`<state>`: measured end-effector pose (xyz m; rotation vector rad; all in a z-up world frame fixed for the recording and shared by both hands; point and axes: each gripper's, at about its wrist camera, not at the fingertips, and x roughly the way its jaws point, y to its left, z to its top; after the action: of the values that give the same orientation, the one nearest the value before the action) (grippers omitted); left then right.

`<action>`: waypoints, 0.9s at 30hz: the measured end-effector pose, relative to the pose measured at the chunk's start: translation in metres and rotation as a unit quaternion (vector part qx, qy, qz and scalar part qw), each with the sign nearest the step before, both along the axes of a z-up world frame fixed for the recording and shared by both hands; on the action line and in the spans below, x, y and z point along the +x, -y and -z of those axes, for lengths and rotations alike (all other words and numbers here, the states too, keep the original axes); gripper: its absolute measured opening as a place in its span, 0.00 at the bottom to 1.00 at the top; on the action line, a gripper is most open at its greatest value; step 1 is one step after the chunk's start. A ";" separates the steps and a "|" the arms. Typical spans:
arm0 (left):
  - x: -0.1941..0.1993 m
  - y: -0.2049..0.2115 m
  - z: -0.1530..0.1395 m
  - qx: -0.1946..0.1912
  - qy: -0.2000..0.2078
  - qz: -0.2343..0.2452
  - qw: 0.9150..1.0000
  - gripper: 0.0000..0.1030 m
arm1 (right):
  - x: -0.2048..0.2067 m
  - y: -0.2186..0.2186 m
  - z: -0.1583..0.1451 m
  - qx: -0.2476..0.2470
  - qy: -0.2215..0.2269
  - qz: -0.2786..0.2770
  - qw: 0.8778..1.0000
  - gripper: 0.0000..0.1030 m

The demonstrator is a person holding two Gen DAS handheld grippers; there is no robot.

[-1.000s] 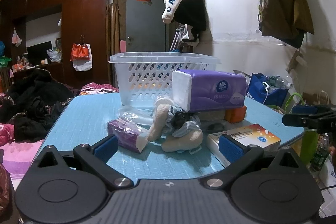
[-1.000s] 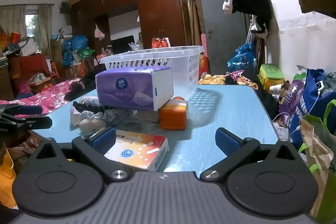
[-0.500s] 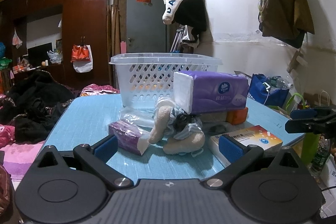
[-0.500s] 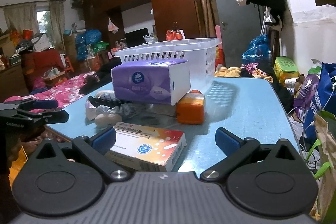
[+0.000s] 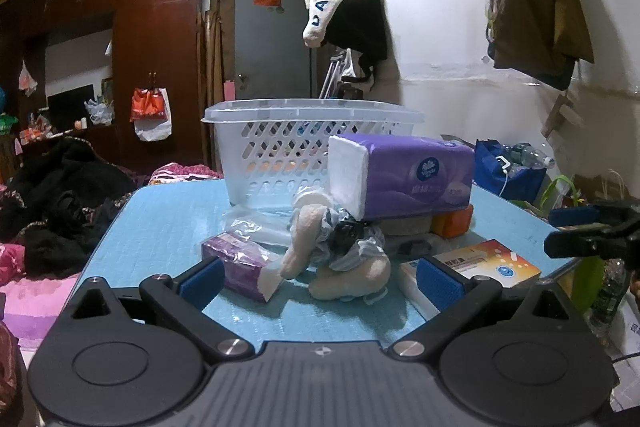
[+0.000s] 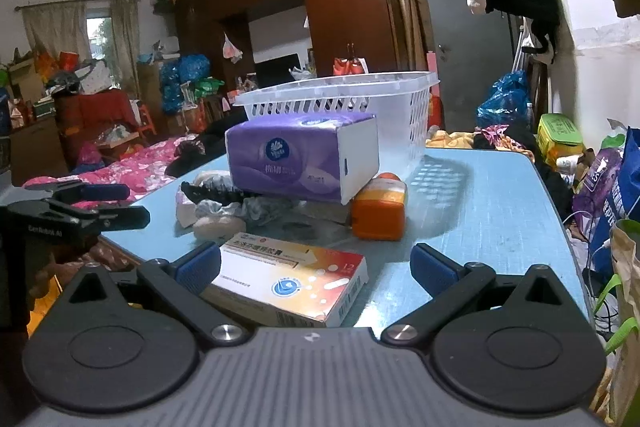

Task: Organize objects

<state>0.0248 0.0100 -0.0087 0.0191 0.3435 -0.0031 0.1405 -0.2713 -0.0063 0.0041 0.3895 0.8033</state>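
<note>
Both grippers are hanging spread wide, gripping nothing: the left gripper (image 5: 318,277) at the bottom of its view before the plush toy (image 5: 340,251), the right gripper (image 6: 316,267) low in its frame over the medicine box (image 6: 296,277). The purple tissue pack (image 6: 304,157) is sitting mid-frame atop the pile, resting on the orange bottle (image 6: 380,207), with the white basket (image 6: 344,99) standing behind on the blue table (image 6: 492,211).
</note>
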 end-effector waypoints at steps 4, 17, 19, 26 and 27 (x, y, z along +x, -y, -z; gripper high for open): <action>0.000 0.003 0.000 0.006 0.001 0.003 1.000 1.00 | 0.000 -0.001 0.002 -0.003 0.007 0.001 1.000 1.00; -0.009 0.005 -0.009 0.047 0.103 -0.046 0.993 1.00 | 0.001 0.021 0.001 0.058 0.096 0.058 0.992 1.00; -0.001 0.005 -0.007 0.060 0.087 -0.055 0.993 1.00 | 0.006 0.025 0.003 0.066 0.083 0.073 0.992 1.00; -0.010 0.026 0.012 0.032 0.076 0.071 0.994 0.96 | 0.006 0.017 0.024 0.019 0.041 0.041 0.998 0.98; -0.011 0.030 0.016 0.036 0.077 0.077 0.993 0.93 | 0.004 0.018 0.026 0.018 0.037 0.031 0.999 0.98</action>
<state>0.0141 -0.0199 -0.0243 0.1171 0.1875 -0.1413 0.1447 -0.2893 -0.0322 0.0195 0.3032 0.7470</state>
